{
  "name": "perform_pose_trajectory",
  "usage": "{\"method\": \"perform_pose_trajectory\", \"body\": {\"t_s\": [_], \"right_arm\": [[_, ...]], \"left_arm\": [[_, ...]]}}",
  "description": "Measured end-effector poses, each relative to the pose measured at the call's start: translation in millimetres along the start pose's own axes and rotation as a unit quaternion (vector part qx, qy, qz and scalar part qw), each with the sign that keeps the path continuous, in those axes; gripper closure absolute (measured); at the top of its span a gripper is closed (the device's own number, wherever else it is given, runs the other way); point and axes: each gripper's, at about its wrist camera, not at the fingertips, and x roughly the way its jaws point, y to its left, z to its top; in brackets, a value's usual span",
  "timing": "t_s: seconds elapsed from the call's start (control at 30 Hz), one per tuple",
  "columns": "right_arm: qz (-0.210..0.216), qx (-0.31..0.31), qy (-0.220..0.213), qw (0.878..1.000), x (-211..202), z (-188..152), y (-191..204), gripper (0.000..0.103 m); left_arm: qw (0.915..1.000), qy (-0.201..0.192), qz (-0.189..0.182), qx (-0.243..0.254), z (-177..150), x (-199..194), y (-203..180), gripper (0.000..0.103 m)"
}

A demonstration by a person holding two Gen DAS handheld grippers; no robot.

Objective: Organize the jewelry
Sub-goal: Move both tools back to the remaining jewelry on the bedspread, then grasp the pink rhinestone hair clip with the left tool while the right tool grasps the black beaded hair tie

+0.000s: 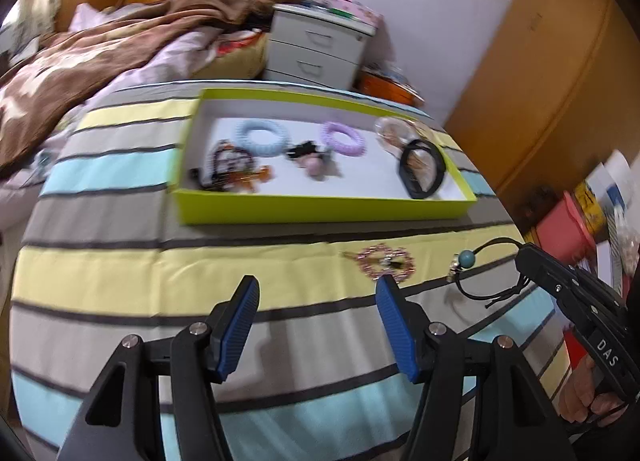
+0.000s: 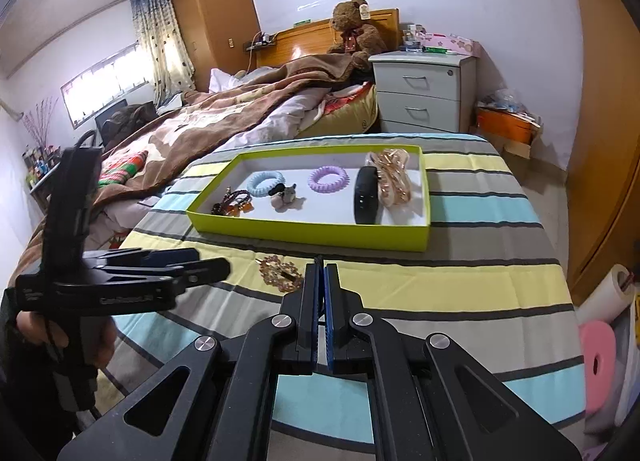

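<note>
A lime-green box point(image 1: 320, 208) point(image 2: 304, 231) on the striped cloth holds a blue coil band point(image 1: 262, 137), a purple coil band point(image 2: 327, 179), a dark bead bracelet point(image 2: 234, 201), a black band point(image 2: 366, 195) and gold pieces point(image 2: 394, 177). A pink beaded brooch point(image 1: 385, 261) point(image 2: 280, 273) lies in front of the box. My left gripper point(image 1: 316, 293) is open and empty, just short of the brooch. My right gripper point(image 2: 321, 273) is shut on a black cord with a teal bead point(image 1: 467, 258), held above the cloth right of the brooch.
The striped cloth point(image 2: 460, 281) covers the table. A bed with a brown blanket point(image 2: 224, 117) lies to the left, a white drawer unit point(image 2: 424, 93) behind, and boxes point(image 1: 568, 221) at the right edge.
</note>
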Motion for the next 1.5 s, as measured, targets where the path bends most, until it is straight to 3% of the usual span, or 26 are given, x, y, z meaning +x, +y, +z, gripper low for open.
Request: {"method": "perform_pose_trajectory", "body": {"t_s": [0.13, 0.23, 0.47, 0.7, 0.93, 1.07, 1.23, 1.5], "right_arm": [[-0.002, 0.009, -0.002, 1.0, -1.8, -2.1, -6.8, 0.101], [-0.002, 0.015, -0.001, 1.0, -2.5, -3.1, -11.3, 0.101], [0.001, 0.026, -0.001, 1.0, -2.0, -4.9, -19.6, 0.101], [0.004, 0.03, -0.001, 1.0, -2.5, -6.4, -23.1, 0.101], [0.007, 0.032, -0.003, 0.999, -3.4, -6.0, -23.8, 0.101], [0.009, 0.033, -0.005, 0.999, -3.5, -6.6, -23.9, 0.101], [0.008, 0.034, -0.006, 0.999, -3.8, -6.3, -23.7, 0.101], [0.008, 0.033, -0.009, 0.999, -3.9, -4.6, -22.2, 0.101]], "left_arm": [[0.9992, 0.015, -0.011, 0.035, 8.2, 16.2, -17.6, 0.036], [0.9976, 0.018, 0.008, 0.067, 11.9, 25.3, -30.0, 0.036], [0.9902, 0.035, 0.013, 0.135, 14.4, 44.6, -51.2, 0.035], [0.9825, 0.045, 0.043, 0.176, 16.7, 60.5, -63.5, 0.033], [0.9842, 0.043, 0.063, 0.159, 20.8, 61.7, -59.4, 0.031], [0.9853, 0.042, 0.055, 0.156, 15.6, 57.0, -57.7, 0.035], [0.9849, 0.042, 0.05, 0.16, 14.5, 53.0, -57.5, 0.056], [0.9868, 0.041, 0.04, 0.152, 11.6, 46.1, -59.0, 0.057]]}}
